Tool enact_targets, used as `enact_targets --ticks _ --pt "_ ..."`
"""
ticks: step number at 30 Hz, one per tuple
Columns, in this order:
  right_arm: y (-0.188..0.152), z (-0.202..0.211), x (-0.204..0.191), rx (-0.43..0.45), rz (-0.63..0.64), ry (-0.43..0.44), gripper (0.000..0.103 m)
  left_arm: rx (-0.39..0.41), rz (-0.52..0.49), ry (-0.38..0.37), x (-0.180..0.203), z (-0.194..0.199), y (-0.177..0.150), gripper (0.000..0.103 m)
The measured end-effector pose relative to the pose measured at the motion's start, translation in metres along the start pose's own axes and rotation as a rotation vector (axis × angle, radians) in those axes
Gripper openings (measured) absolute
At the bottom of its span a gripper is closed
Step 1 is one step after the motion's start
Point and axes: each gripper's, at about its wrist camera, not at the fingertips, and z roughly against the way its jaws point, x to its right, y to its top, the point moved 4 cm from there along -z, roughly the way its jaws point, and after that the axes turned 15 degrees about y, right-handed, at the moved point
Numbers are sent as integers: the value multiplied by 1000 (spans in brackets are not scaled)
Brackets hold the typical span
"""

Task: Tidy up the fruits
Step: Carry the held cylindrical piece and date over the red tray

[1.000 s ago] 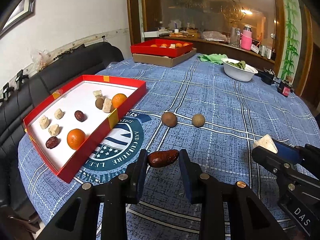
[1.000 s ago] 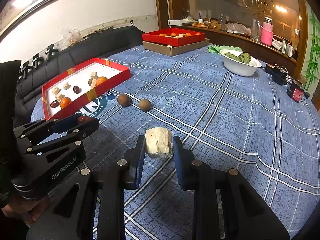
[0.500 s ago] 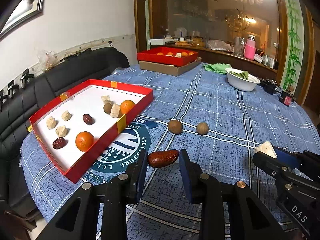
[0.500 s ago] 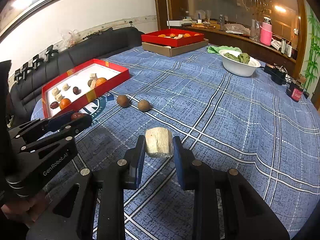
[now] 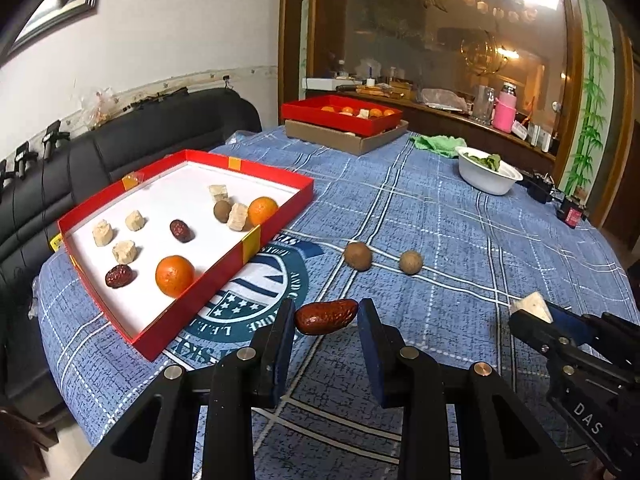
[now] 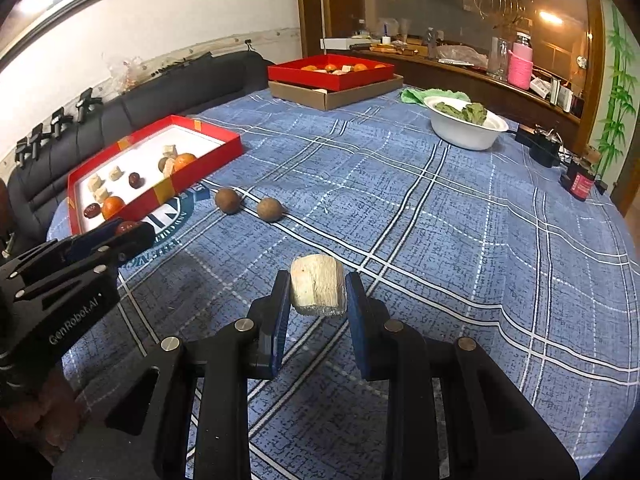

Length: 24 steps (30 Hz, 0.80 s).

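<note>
Pinching a red date (image 5: 326,317), the left gripper (image 5: 325,322) hovers above the tabletop (image 5: 460,240); the right gripper (image 6: 316,292) jaws clamp a pale chunk (image 6: 317,290).

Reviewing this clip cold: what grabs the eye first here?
Each hand-held gripper carries something: the left hand-held gripper pinches a red date, the right hand-held gripper a pale chunk. Left of them sits a red tray of fruit, two brown round fruits loose beside it.
</note>
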Motion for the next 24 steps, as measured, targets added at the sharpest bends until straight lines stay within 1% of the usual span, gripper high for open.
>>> enact_targets --ticks 5,12,20,24 --pt "1 -1 -6 -15 2 1 26 -15 14 13 -15 -7 0 31" --pt "6 -17 -29 -50 48 28 26 -42 56 50 -43 -23 3 31" --pt "25 -33 -60 -65 105 63 26 -49 126 89 -78 -38 14 31" --pt "39 -42 -77 -64 135 84 26 -51 158 127 -100 -48 23 31"
